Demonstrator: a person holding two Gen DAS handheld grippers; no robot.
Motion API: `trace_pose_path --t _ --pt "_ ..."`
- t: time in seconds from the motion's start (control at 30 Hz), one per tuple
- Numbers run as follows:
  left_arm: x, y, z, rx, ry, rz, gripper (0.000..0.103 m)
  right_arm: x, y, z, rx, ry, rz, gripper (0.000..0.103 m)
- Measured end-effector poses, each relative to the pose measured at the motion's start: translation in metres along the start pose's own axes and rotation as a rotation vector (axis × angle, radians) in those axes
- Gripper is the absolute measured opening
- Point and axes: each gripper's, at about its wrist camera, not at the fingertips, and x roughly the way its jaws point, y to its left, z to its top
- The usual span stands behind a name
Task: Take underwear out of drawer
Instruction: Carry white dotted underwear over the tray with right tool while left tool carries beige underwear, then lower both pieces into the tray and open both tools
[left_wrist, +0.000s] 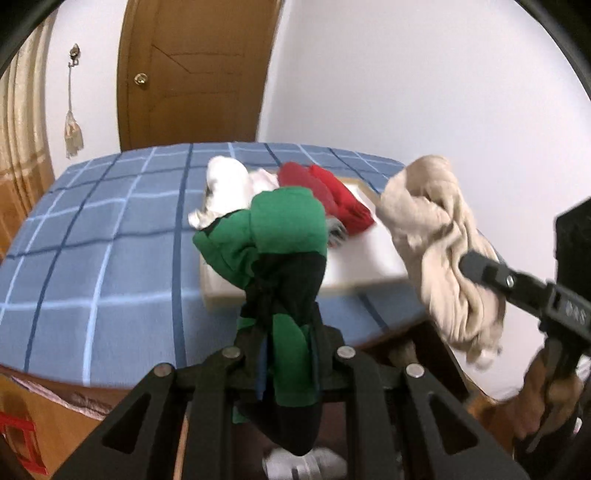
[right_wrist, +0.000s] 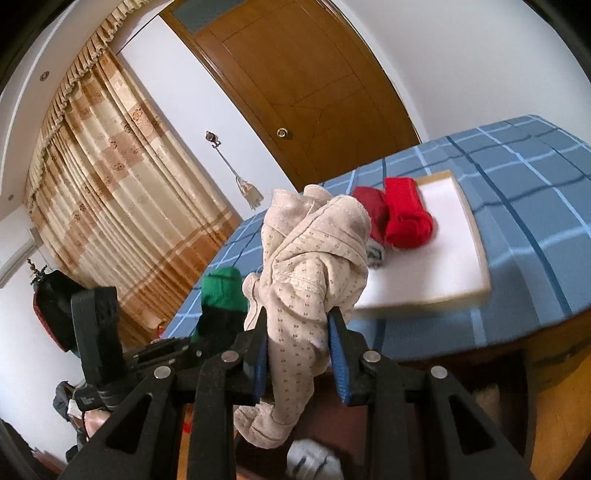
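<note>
My left gripper (left_wrist: 286, 332) is shut on green-and-black underwear (left_wrist: 284, 240) and holds it up over the bed's near edge. My right gripper (right_wrist: 297, 325) is shut on beige patterned underwear (right_wrist: 310, 251), which also shows at the right of the left wrist view (left_wrist: 439, 240). A white tray (right_wrist: 443, 236) lies on the blue checked bed (right_wrist: 517, 184) with red underwear (right_wrist: 402, 214) and a small grey piece (right_wrist: 375, 254) on it. White garments (left_wrist: 229, 188) lie at the tray's far end. The open drawer (right_wrist: 491, 398) is below, mostly hidden.
A wooden door (right_wrist: 314, 85) stands behind the bed and a tan curtain (right_wrist: 110, 184) hangs at the left. A white-grey rolled piece (right_wrist: 310, 461) lies low beneath the grippers. A red object (left_wrist: 18, 439) sits at the lower left.
</note>
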Motion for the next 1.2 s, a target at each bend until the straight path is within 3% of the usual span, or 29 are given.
trace_pose_path --t 0.27,0.5,0.9,1.03,1.1,1.17,1.2 --pt "0.045 0.007 0.028 0.002 -0.011 0.07 0.016 0.057 0.007 0.024 -0.097 -0.005 -0.067 0.031" --pt "0.088 0.014 0.042 0.003 -0.017 0.119 0.016 0.116 -0.002 0.029 -0.149 0.053 -0.1 0.031" --pt "0.123 0.018 0.029 0.015 -0.004 0.168 0.017 0.173 -0.021 0.022 -0.171 0.115 -0.119 0.032" --pt "0.123 0.02 0.027 0.005 -0.021 0.186 0.023 0.186 -0.039 0.021 -0.096 0.126 -0.063 0.035" --pt "0.123 0.022 0.026 -0.007 -0.023 0.205 0.031 0.189 -0.041 0.021 -0.092 0.132 -0.059 0.036" --pt "0.123 0.026 0.027 -0.024 -0.025 0.232 0.047 0.19 -0.042 0.02 -0.099 0.13 -0.06 0.039" --pt "0.121 0.028 0.026 -0.04 -0.024 0.211 0.047 0.189 -0.04 0.02 -0.103 0.128 -0.059 0.042"
